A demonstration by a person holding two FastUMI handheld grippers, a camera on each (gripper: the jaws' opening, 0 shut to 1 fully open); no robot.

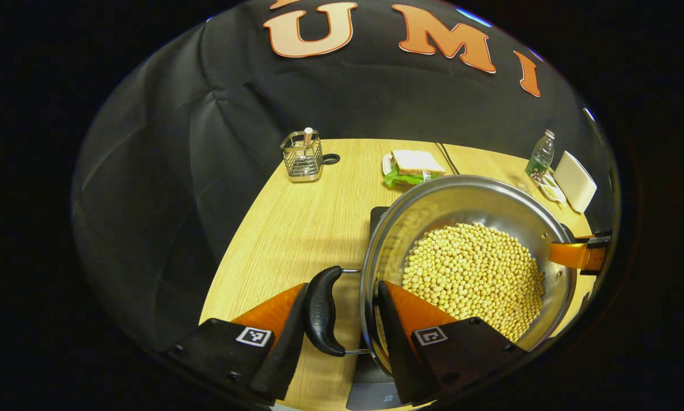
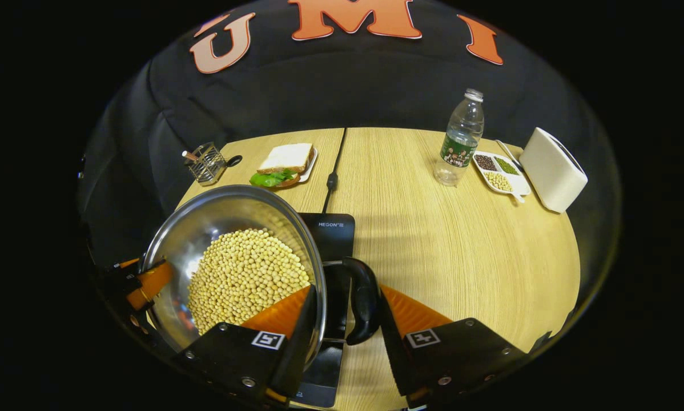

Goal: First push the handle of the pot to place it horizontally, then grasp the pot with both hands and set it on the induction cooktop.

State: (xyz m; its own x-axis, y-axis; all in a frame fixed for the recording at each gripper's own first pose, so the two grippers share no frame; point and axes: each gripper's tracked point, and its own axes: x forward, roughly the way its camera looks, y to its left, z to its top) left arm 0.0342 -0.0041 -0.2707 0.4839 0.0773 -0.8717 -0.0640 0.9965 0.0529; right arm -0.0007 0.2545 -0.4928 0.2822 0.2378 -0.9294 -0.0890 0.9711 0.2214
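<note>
A steel pot holding several soybeans sits over the black induction cooktop; whether its base touches the cooktop is hidden. My left gripper is shut on the pot, one finger outside the black side handle and the other inside the rim. My right gripper is shut on the opposite side the same way, around the other handle. Each gripper also appears across the pot: the right gripper and the left gripper.
On the wooden table stand a wire utensil holder, a sandwich on a plate, a water bottle, a divided tray of beans and a white toaster. A black cable runs back from the cooktop.
</note>
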